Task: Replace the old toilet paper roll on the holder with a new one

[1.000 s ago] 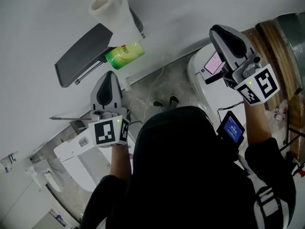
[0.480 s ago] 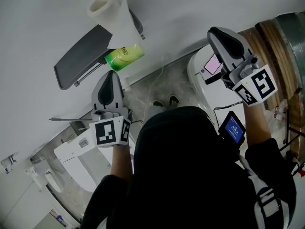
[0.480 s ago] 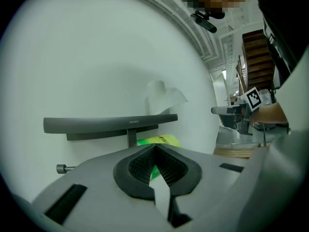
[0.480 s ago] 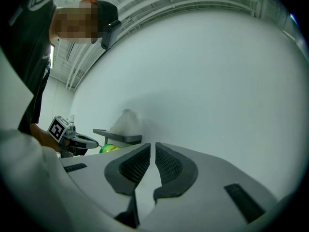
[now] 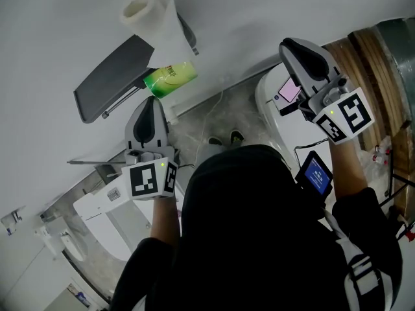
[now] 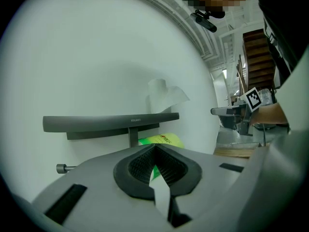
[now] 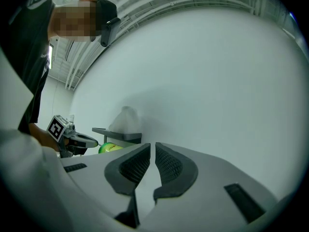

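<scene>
A white toilet paper roll [image 5: 152,15] stands on end on a dark grey wall shelf [image 5: 113,76], with a loose sheet hanging down. Under the shelf lies a roll in a green wrapper [image 5: 170,76]. My left gripper [image 5: 150,102] points at the shelf from just below it, jaws shut and empty. In the left gripper view the white roll [image 6: 161,95] is above the shelf [image 6: 111,122], the green roll [image 6: 161,140] right beyond the left gripper [image 6: 154,146]. My right gripper [image 5: 295,47] is far to the right, facing bare wall; the right gripper [image 7: 152,146] is shut with nothing in it.
A metal holder pin [image 6: 65,168] sticks out below the shelf's left end. A white toilet [image 5: 285,122] stands under the right arm, another white fixture [image 5: 104,212] at lower left. A small blue-screen device [image 5: 316,172] hangs by the person's chest. Wooden steps [image 5: 373,57] are at right.
The right gripper has drifted slightly to the left in the head view. The left gripper, the rolls and the shelf have not moved.
</scene>
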